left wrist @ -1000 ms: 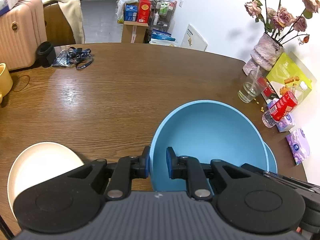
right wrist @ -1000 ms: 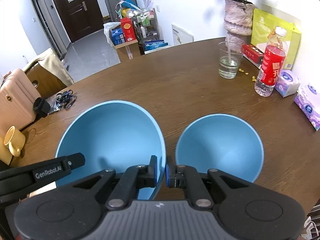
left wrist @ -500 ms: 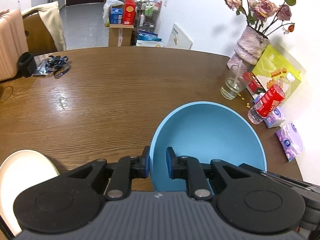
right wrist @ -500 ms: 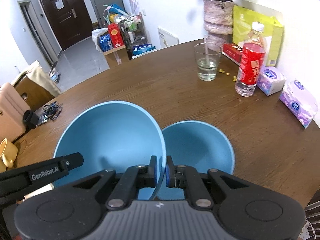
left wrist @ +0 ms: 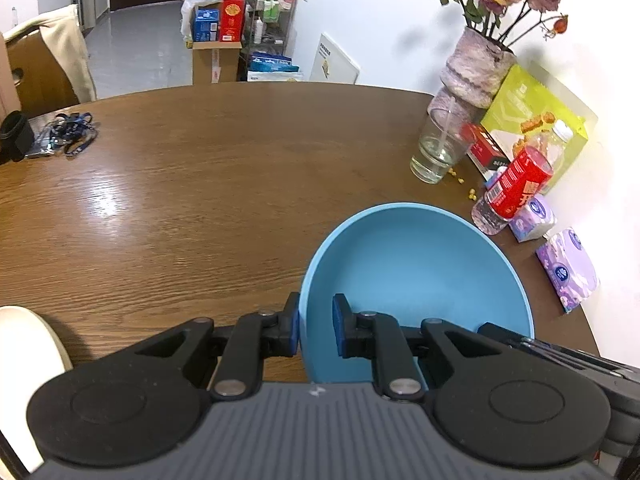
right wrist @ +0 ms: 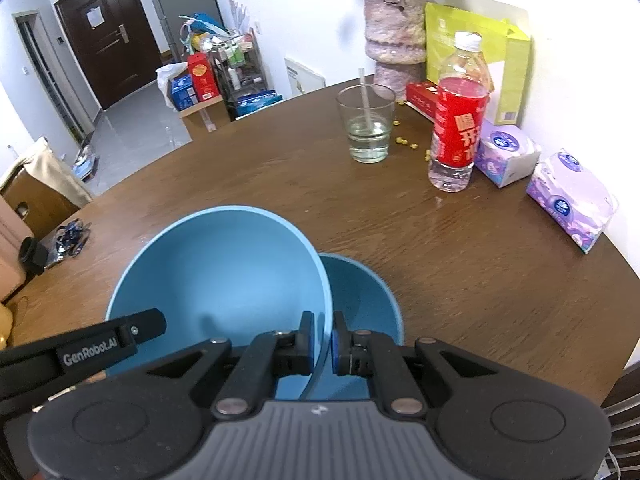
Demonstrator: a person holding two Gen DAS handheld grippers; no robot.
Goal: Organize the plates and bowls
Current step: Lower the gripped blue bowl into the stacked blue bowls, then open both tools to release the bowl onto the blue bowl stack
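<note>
Both grippers hold one large light-blue bowl (left wrist: 416, 272) above the brown table (left wrist: 200, 184). My left gripper (left wrist: 316, 328) is shut on its left rim, one pad inside and one outside. My right gripper (right wrist: 322, 340) is shut on the right rim of the same large bowl (right wrist: 224, 280). A second, smaller blue bowl (right wrist: 360, 300) rests on the table below, partly covered by the held bowl's right side. A cream plate (left wrist: 24, 364) lies at the left edge of the left wrist view.
Along the table's right side stand a glass of water (right wrist: 366, 124), a red-labelled bottle (right wrist: 458, 120), tissue packs (right wrist: 568, 196), a vase (right wrist: 394, 40) and a green bag (right wrist: 476, 48). A black item and lanyards (left wrist: 60, 136) lie far left.
Both grippers carried the large bowl to the right, so it now overlaps the smaller blue bowl. The cream plate has slid towards the left edge of the view.
</note>
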